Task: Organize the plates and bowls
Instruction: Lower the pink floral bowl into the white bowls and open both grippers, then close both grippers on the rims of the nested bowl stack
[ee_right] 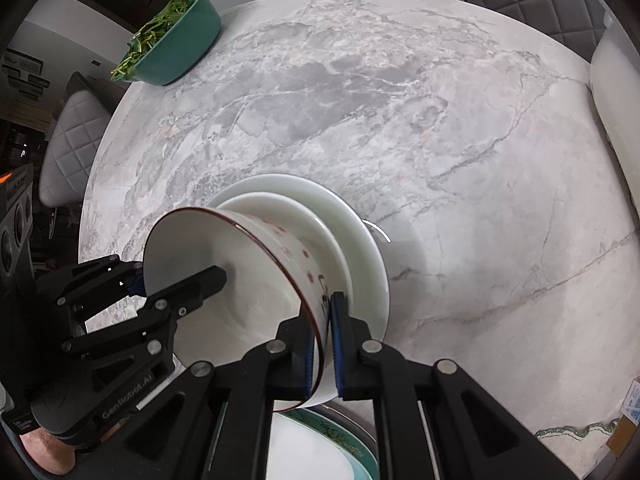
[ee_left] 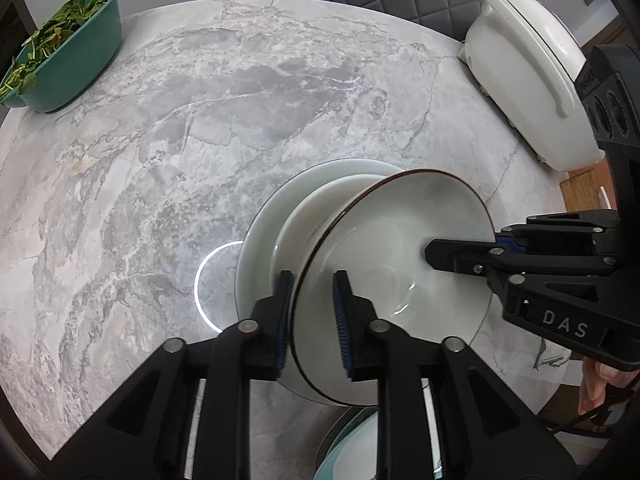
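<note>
Bowl [ee_right: 248, 280]: stacked on two white plates [ee_right: 360, 240], on the worktop [ee_left: 200, 120].
Left gripper [ee_left: 312, 320]: fingers slightly parted around the bowl's rim, not pressing.
Right gripper [ee_right: 322, 344]: rim is pinched by near-closed fingers.

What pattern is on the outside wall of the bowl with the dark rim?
Small red marks on white, on the bowl; the right wrist view shows it best.

My left hand-held gripper [ee_left: 313, 322] points steeply down, its blue pads [ee_left: 283, 320] parted with a gap showing on either side of the bowl rim [ee_left: 308, 280] between them. My right hand-held gripper [ee_right: 322, 346] also points steeply down, its jaws clamped tight on the opposite rim. A bit of my hand [ee_left: 598, 390] shows behind the right hand-held gripper.
</note>
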The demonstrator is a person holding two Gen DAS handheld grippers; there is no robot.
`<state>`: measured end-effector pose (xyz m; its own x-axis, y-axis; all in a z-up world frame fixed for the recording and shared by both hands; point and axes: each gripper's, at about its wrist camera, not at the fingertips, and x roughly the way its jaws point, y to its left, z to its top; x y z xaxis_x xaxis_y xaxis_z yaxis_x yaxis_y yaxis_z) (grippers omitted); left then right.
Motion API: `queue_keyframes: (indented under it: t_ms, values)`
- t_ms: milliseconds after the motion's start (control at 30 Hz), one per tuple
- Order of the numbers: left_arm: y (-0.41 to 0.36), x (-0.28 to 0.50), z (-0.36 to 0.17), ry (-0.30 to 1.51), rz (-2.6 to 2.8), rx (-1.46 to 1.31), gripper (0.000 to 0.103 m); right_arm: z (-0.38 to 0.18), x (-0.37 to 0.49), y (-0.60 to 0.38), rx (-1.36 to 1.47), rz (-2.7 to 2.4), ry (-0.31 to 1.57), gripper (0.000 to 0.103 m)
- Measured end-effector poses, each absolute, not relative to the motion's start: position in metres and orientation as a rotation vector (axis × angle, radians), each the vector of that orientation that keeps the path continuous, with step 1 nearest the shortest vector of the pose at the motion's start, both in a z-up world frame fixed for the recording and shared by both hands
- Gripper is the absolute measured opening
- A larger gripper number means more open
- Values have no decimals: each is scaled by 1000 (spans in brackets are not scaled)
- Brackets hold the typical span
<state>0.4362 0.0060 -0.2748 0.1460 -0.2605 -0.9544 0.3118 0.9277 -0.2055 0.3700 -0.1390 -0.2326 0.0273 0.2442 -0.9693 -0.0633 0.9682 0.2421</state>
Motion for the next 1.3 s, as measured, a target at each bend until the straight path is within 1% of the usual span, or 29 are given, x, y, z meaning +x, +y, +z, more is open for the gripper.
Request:
queue_keyframes:
  t_ms: [33, 67, 100, 133, 200, 233, 267, 433, 533, 600, 667, 700, 733, 767, 800, 833, 967, 1067, 1233, 1300]
  values:
    - [6, 436, -273, 1358, -415, 37, 27, -233, 370, -138, 143, 239, 1528, 9]
    - [6, 436, -271, 1348, -423, 24, 36, -233, 370, -137, 137, 241, 1529, 9]
    - [5, 435, -268, 1340, -434, 12, 50, -232, 370, -136, 134, 243, 1532, 9]
    - [4, 434, -265, 1325, -452, 3, 55, -232, 369, -135, 137, 246, 1533, 10]
    - [6, 435, -259, 1294, -397, 32, 78, -231, 369, -133, 121, 230, 1532, 14]
    - [11, 437, -257, 1290, -405, -1, 85, -231, 370, -134, 108, 219, 1526, 15]
    - [15, 439, -257, 1290, -397, -21, 94, -231, 370, -135, 102, 214, 1522, 15]
    - [30, 444, -246, 1258, -391, -68, 95, -233, 370, -137, 94, 211, 1530, 14]
    - [33, 443, -240, 1238, -412, -87, 95, -234, 371, -137, 106, 209, 1534, 16]
    - [36, 442, -238, 1230, -400, -99, 95, -234, 371, -137, 127, 217, 1548, 25]
    - [43, 441, -237, 1225, -385, -127, 95, -228, 369, -137, 157, 232, 1543, 44]
    - [48, 443, -240, 1247, -363, -146, 95, -224, 368, -137, 154, 237, 1536, 48]
    - [51, 444, -243, 1275, -341, -157, 95, -221, 367, -136, 153, 239, 1529, 57]
    - [57, 446, -247, 1305, -325, -176, 95, -215, 366, -138, 150, 235, 1512, 70]
    - [62, 445, -250, 1310, -333, -197, 95, -207, 365, -141, 154, 235, 1487, 74]
    - [66, 443, -251, 1301, -351, -217, 95, -201, 364, -145, 171, 242, 1465, 75]
    - [79, 432, -250, 1228, -375, -205, 95, -187, 368, -162, 253, 280, 1413, 75]
    - [79, 429, -250, 1238, -381, -161, 95, -179, 370, -179, 293, 286, 1367, 75]
    - [88, 430, -249, 1220, -404, -176, 95, -206, 371, -220, 316, 209, 1401, 75]
    - [89, 429, -254, 1235, -402, -139, 95, -218, 368, -233, 341, 209, 1417, 70]
